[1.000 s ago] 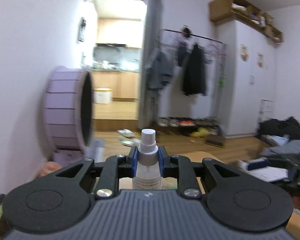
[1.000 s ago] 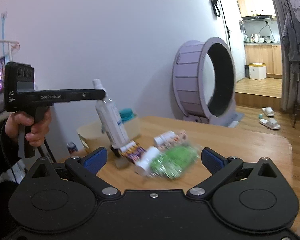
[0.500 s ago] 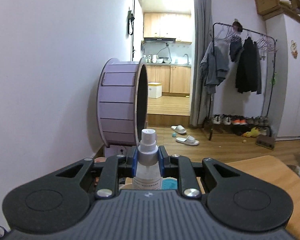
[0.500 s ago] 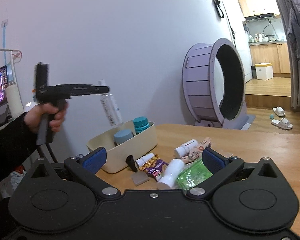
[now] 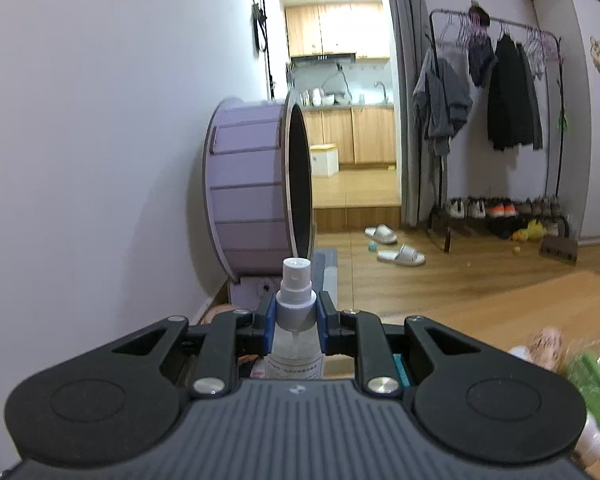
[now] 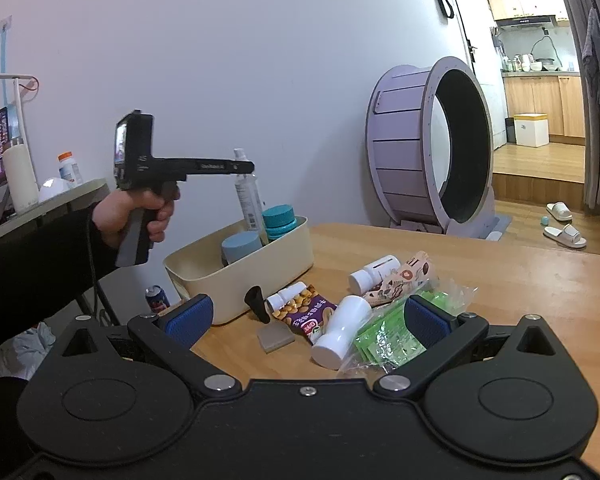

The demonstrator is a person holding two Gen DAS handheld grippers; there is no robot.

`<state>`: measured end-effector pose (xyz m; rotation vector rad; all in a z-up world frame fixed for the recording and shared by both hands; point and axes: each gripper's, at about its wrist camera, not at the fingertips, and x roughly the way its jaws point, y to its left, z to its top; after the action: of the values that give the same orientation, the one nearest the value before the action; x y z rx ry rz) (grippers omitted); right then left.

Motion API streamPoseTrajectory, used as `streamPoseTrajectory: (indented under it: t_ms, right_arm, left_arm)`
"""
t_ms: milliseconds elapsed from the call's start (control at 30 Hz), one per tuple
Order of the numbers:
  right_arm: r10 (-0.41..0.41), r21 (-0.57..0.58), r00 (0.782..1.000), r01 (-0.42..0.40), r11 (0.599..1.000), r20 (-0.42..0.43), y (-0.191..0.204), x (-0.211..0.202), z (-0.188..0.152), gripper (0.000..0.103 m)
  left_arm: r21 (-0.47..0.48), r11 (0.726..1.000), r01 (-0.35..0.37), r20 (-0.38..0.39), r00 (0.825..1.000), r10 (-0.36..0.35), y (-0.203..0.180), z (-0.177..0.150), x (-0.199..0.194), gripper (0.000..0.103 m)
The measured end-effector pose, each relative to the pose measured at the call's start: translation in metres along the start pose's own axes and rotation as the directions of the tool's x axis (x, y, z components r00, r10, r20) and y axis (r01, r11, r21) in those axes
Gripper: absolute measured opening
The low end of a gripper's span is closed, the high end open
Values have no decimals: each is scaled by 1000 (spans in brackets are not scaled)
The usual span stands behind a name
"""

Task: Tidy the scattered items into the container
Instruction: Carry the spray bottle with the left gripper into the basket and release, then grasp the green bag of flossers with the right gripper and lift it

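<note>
My left gripper [image 5: 296,318] is shut on the neck of a clear spray bottle [image 5: 296,344] with a white nozzle. In the right wrist view the left gripper [image 6: 242,167] holds the spray bottle [image 6: 248,200] upright, its base inside the cream container [image 6: 260,276] beside a grey-blue jar [image 6: 242,246] and a teal-capped jar [image 6: 279,221]. My right gripper [image 6: 305,316] is open and empty, low over the table front. Scattered ahead lie a white bottle [image 6: 341,336], green packets [image 6: 391,338], a nut packet [image 6: 305,312], a small white bottle [image 6: 373,270] and a patterned pouch [image 6: 403,278].
A purple exercise wheel [image 6: 427,148] stands on the floor beyond the wooden table [image 6: 539,280]. A small black funnel [image 6: 256,304] and grey pad [image 6: 276,338] lie by the container. A side desk [image 6: 48,200] with bottles and a monitor is at left. Slippers [image 6: 563,234] lie on the floor.
My left gripper has carried the spray bottle left and back over the container, turned it upright and lowered it so its base is inside. My right gripper stayed open.
</note>
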<state>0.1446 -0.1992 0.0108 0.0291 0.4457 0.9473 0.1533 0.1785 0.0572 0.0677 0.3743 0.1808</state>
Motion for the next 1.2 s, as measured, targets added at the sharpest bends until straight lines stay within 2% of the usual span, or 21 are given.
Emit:
streamPoseTrajectory:
  t_ms: [100, 167, 267, 367, 433, 533, 700, 867, 1033, 1200]
  right_arm:
    - [3, -1, 1000, -3, 1000, -5, 2, 0, 0, 103]
    - [3, -2, 1000, -3, 1000, -6, 2, 1, 1, 103]
    - [4, -5, 1000, -4, 1000, -7, 1, 0, 2, 103]
    - [3, -1, 1000, -3, 1000, -2, 0, -1, 3, 103]
    - [3, 0, 1000, -3, 1000, 1, 0, -1, 4, 103]
    - [-8, 1, 1000, 8, 1000, 2, -2, -2, 5, 103]
    - [-38, 11, 999, 38, 999, -18, -8, -2, 5, 103]
    - [-83, 50, 994, 86, 995, -73, -19, 8, 0, 103]
    - [-118, 143, 986, 134, 981, -116, -35, 24, -5, 103]
    - [-173, 203, 976, 197, 959, -128, -47, 44, -12, 103]
  left_arm:
    - [-22, 1000, 3, -25, 1000, -4, 5, -6, 5, 21]
    - [-43, 999, 0, -42, 999, -2, 10, -7, 7, 26]
    - [-56, 998, 1, -59, 998, -4, 16, -5, 1, 28]
    - [-75, 997, 6, -57, 998, -11, 20, -2, -13, 38]
    - [-98, 995, 28, -39, 999, -32, 21, -2, -27, 45]
    - [-111, 989, 100, -29, 994, -104, 12, -4, -53, 49]
    - [-123, 966, 225, -32, 972, -231, -17, -20, -96, 53]
    - [-168, 935, 312, -58, 944, -325, -45, -41, -116, 57]
    - [-196, 911, 362, -70, 922, -382, -72, -62, -122, 59]
    - [-189, 900, 393, -70, 909, -411, -91, -76, -118, 59]
